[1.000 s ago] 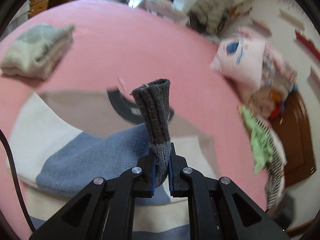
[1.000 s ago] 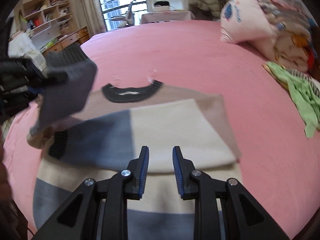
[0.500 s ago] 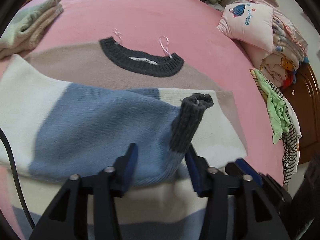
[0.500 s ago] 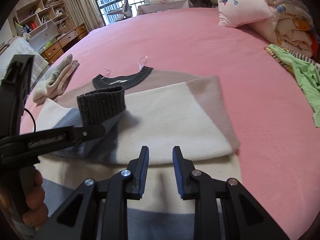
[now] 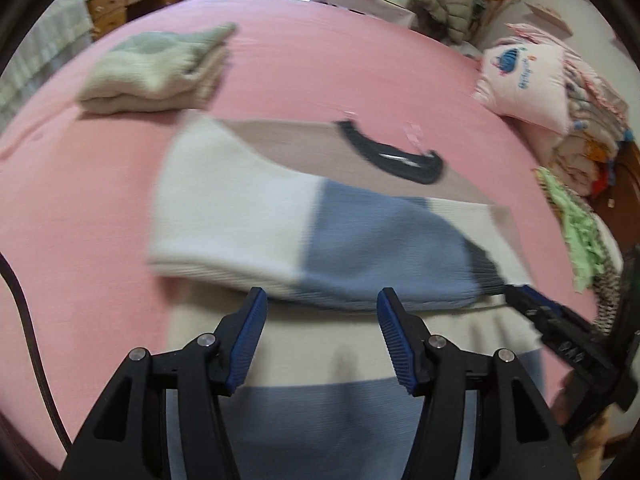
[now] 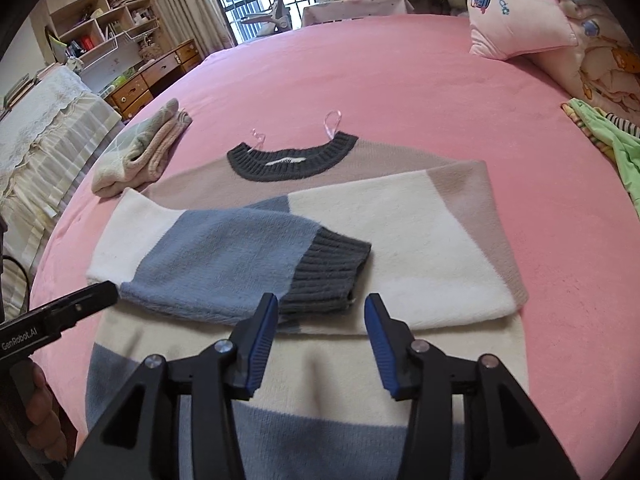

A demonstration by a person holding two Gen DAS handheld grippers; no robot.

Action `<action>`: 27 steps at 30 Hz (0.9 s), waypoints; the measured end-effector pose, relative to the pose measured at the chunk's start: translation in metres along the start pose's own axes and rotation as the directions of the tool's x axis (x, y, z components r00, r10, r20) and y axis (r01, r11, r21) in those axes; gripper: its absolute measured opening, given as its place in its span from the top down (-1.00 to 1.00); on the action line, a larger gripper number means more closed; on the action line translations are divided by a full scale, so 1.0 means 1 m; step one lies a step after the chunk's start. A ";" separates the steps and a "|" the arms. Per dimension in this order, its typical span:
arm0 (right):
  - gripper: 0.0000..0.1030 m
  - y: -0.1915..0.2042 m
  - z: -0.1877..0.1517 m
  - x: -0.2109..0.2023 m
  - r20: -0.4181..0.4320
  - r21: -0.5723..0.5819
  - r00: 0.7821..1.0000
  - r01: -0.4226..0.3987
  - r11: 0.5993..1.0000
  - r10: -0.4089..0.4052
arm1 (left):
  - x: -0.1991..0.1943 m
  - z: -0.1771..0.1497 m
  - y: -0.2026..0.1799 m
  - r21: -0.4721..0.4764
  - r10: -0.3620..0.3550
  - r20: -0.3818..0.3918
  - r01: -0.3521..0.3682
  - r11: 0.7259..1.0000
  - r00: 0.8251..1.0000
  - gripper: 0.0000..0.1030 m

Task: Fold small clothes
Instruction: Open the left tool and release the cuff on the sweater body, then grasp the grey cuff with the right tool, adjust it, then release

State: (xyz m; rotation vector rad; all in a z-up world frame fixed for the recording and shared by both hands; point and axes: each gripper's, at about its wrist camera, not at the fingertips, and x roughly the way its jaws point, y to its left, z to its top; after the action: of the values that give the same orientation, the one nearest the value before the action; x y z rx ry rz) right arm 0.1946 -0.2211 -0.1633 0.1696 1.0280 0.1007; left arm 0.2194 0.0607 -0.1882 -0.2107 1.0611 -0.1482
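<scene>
A small colour-block sweater in cream, blue and beige lies flat on the pink bed, dark grey collar at the far side. Both sleeves are folded across the chest; the blue sleeve with its grey cuff lies on top. The sweater also shows in the left wrist view. My left gripper is open and empty above the sweater's lower part. My right gripper is open and empty just in front of the cuff.
A folded pale green and cream garment lies on the bed at the far left. A pink pillow and stacked bedding are at the right, with a green garment. Drawers and shelves stand beyond the bed.
My left gripper opened and let go of the grey cuff; the blue sleeve now lies flat across the chest. The left gripper pulled back. My right gripper opened wider.
</scene>
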 end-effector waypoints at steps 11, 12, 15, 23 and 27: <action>0.11 -0.020 0.006 0.026 -0.066 0.105 0.997 -0.025 0.994 0.032 | 0.006 -0.017 0.091 -0.117 0.167 -0.024 -0.169 0.979 0.986 -0.11; 0.11 -0.021 0.007 0.030 -0.074 0.120 0.996 -0.037 0.992 0.046 | 0.008 -0.017 0.096 -0.133 0.162 -0.024 -0.164 0.977 0.986 -0.11; 0.11 -0.024 0.010 0.045 -0.096 0.169 0.992 -0.069 0.983 0.087 | 0.011 -0.014 0.106 -0.172 0.143 -0.014 -0.143 0.975 0.990 -0.11; 0.51 -0.013 0.022 0.061 -0.088 0.191 0.990 -0.095 0.977 0.113 | 0.033 -0.002 0.114 -0.210 0.120 -0.010 -0.119 0.970 0.993 -0.11; 0.67 -0.004 0.036 0.037 -0.018 0.145 0.995 -0.094 0.985 0.097 | 0.042 0.008 0.110 -0.229 0.104 -0.010 -0.103 0.968 0.995 -0.11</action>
State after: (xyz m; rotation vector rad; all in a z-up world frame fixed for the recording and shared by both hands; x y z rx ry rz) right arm 0.2448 -0.2225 -0.1773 0.3498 1.0522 0.1161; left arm 0.2489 0.1589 -0.2461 -0.3633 1.0840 0.0702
